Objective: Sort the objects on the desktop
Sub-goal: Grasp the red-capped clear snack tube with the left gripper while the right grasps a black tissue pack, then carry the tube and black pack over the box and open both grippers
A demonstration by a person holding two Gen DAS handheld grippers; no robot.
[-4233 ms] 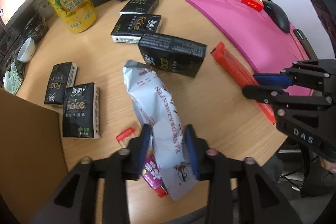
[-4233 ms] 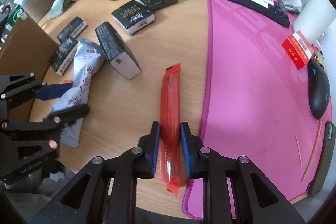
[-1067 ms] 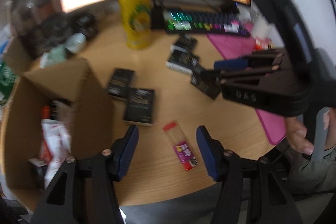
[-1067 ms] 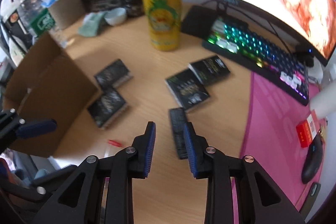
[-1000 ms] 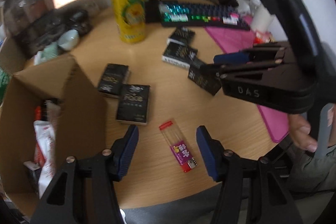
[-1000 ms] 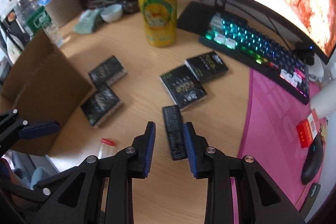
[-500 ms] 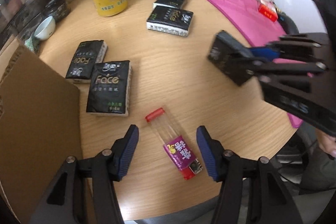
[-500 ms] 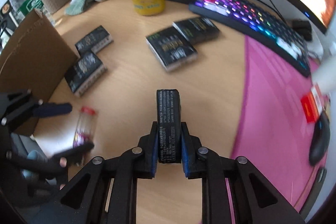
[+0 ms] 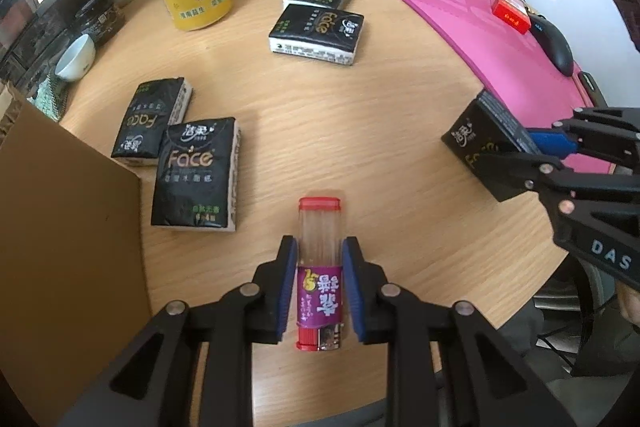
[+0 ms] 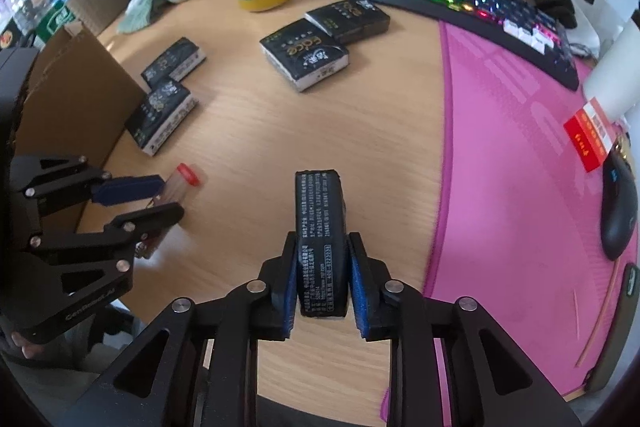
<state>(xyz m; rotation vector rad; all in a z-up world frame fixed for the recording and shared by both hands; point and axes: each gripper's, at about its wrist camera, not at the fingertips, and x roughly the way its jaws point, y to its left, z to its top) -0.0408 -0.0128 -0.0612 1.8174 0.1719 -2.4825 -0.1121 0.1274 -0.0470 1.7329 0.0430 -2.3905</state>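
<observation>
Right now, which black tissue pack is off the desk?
The black tissue pack clamped edge-up in the right gripper; the other four lie flat.

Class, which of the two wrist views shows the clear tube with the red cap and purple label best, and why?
The left wrist view: the clear tube lies centred between the left gripper pads, label and cap plain. In the right wrist view only its cap end shows, blurred, behind that gripper's fingers.

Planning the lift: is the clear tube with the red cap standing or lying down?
Lying down: the tube rests lengthwise on the desk, red cap pointing away, between the left gripper pads.
</observation>
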